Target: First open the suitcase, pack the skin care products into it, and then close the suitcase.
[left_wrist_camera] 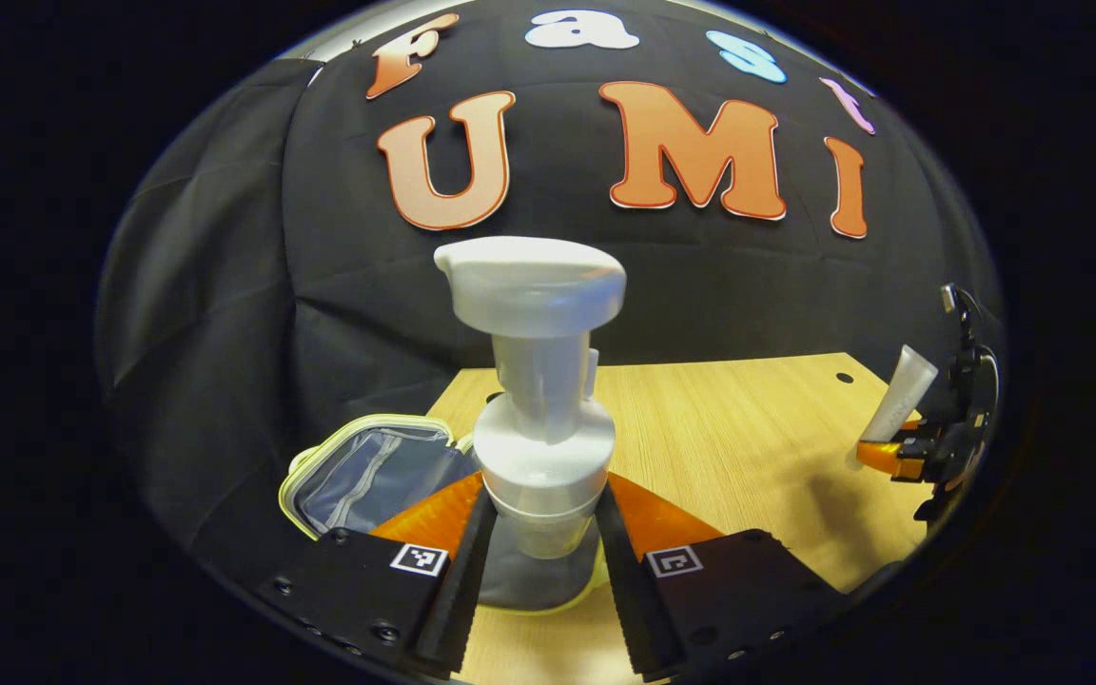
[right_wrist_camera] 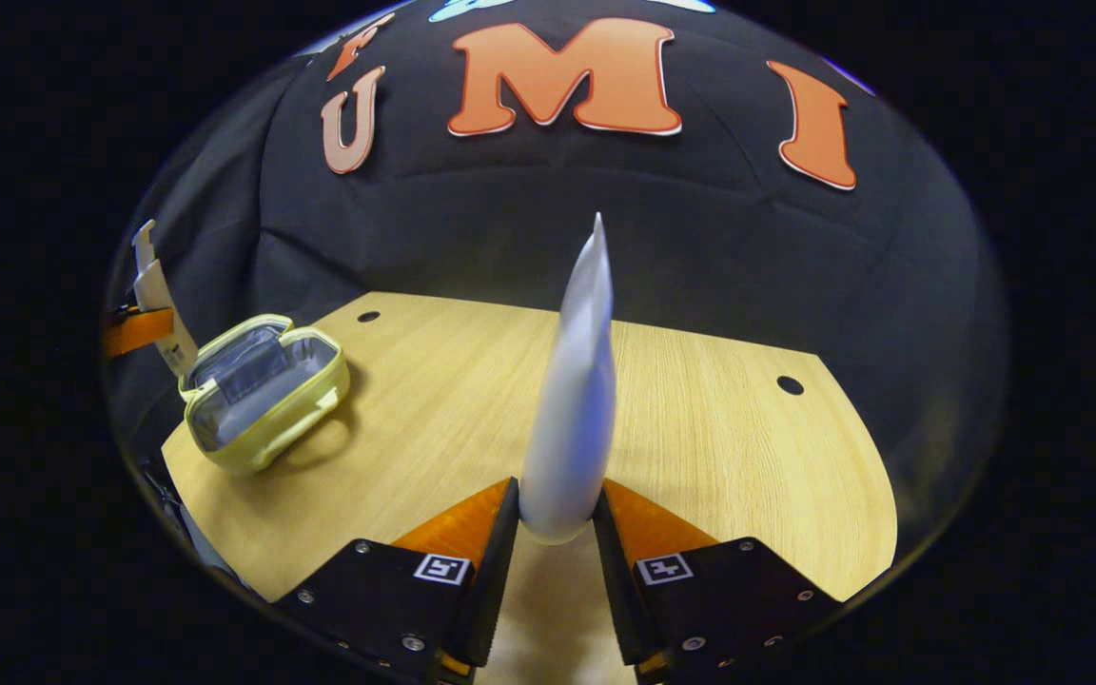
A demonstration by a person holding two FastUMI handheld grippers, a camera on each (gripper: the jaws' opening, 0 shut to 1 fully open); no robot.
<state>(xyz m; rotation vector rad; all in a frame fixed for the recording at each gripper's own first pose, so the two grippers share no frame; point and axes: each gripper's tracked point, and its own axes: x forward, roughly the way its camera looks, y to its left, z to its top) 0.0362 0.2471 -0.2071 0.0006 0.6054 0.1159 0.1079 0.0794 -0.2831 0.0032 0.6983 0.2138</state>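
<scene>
The left gripper (left_wrist_camera: 538,571) has two wide black plates with small round screws near the edges. Each plate has a little white square sticker with a black pattern. The inner edges have tiny teeth. The right gripper (right_wrist_camera: 553,580) looks the same: black plates, screws, two square stickers.

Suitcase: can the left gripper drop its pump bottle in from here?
Probably yes. The suitcase lies open, and the left gripper, shut on the pump bottle, is right above it.
</scene>
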